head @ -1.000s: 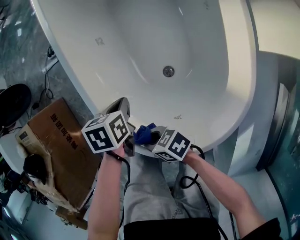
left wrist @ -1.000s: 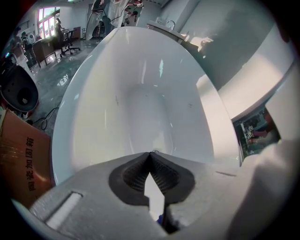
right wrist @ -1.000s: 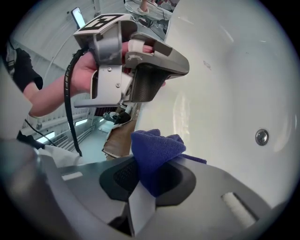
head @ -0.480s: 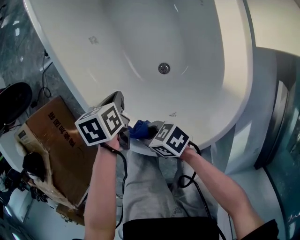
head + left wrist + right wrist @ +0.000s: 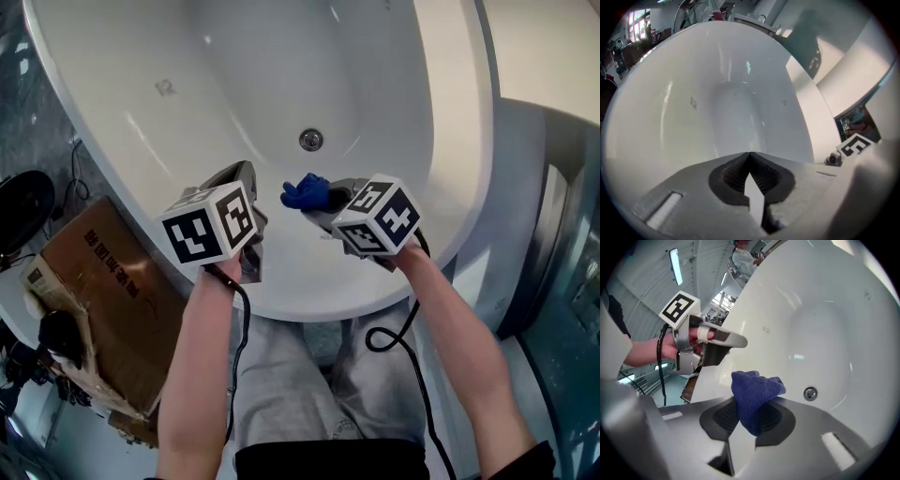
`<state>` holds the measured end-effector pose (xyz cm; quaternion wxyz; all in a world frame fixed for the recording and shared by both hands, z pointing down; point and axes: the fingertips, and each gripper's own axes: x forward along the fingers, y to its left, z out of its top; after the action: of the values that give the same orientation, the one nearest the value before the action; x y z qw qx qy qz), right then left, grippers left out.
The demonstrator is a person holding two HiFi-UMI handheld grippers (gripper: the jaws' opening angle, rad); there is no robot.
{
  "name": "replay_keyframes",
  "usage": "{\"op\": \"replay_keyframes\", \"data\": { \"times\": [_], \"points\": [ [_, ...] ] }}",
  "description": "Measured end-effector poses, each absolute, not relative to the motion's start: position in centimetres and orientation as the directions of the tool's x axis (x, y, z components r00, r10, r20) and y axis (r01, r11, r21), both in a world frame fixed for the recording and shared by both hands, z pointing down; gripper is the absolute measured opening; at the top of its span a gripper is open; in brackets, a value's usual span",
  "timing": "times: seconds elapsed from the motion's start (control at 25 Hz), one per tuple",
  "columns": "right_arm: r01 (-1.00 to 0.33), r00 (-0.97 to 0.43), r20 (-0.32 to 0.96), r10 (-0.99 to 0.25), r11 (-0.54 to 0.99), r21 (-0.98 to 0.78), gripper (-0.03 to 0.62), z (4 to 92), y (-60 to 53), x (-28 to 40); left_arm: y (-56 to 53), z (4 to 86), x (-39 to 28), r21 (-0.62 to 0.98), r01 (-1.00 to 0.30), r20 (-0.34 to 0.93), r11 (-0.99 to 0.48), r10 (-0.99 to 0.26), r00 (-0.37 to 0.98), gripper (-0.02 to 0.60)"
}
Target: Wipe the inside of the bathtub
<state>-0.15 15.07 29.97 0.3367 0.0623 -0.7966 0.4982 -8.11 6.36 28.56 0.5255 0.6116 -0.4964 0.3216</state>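
You carried the blue cloth (image 5: 305, 192), pinched in your right gripper's (image 5: 323, 200) fingers, from the bathtub's (image 5: 456, 141) near rim out over its basin, your left gripper's (image 5: 246, 171) fingers closed on nothing, so wiping looked ready to begin.

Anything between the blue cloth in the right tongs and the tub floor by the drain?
Nothing visible. The right tongs hold the blue cloth above the bare bathtub basin, drain just beyond. The left tongs sit off to the side, shut.
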Motion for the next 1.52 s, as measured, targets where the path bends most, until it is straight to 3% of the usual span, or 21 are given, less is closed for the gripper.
{"op": "replay_keyframes", "data": {
  "times": [0.4, 0.72, 1.52],
  "points": [
    [-0.415, -0.641, 0.694, 0.326, 0.614, -0.671, 0.069, 41.4, 8.1, 2.9, 5.6, 37.9, -6.6, 0.356, -0.927, 0.917, 0.117, -0.237, 0.322, 0.003],
    [-0.221, -0.433, 0.788, 0.439, 0.795, -0.564, 0.074, 54.5, 11.8, 1.5, 6.7, 48.7, -7.0, 0.348, -0.924, 0.925, 0.158, -0.219, 0.311, 0.003],
    [-0.166, -0.317, 0.819, 0.479, 0.822, -0.545, 0.067, 58.7, 16.3, 1.9, 8.6, 50.3, -6.7, 0.359, -0.922, 0.926, 0.148, -0.182, 0.331, 0.003]
  ]
}}
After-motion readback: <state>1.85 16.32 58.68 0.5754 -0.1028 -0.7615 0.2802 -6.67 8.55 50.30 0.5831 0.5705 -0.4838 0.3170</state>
